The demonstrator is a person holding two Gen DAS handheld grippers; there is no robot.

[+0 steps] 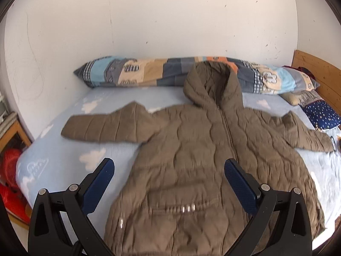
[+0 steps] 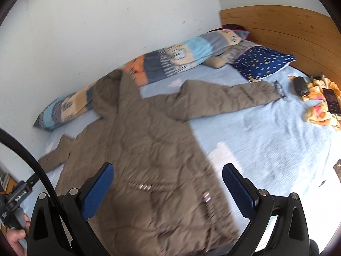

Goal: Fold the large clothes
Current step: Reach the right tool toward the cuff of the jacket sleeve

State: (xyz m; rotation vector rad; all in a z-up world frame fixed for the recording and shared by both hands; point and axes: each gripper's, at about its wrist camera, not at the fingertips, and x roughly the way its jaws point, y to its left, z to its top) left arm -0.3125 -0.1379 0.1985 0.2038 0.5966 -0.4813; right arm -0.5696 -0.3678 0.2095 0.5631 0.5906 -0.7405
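Brown quilted hooded jacket [image 1: 191,149] spread front-up across the light-blue cloud-print sheet [image 1: 74,149], zipped, hood [image 1: 211,83] resting against the long patchwork bolster [image 1: 138,70] by the wall, both sleeves stretched out sideways; long axis from hem to hood, running straight away from both cameras, hem nearest, hood farthest. Left gripper [image 1: 169,179] hovering above the lower body of the jacket, jaws spread wide, nothing between them; left sleeve [image 1: 102,125] lying forward and to the left of it, apart from the body. Right gripper [image 2: 168,183] likewise wide and empty, over the jacket's right edge near the hem; right sleeve [image 2: 230,98] reaching away forward and to the right toward the star-print pillow [image 2: 262,61]. Probably the very start, no fold made yet; each sleeve nearer to its own-side gripper, so likely a sleeve folded inward across the chest first. Hem cut off at the bottom edge of both views; much motion blur, pocket zips seen only as bright streaks; small dark things and a yellow floral cloth [image 2: 319,104] near the wooden headboard [image 2: 287,27] hard to identify.
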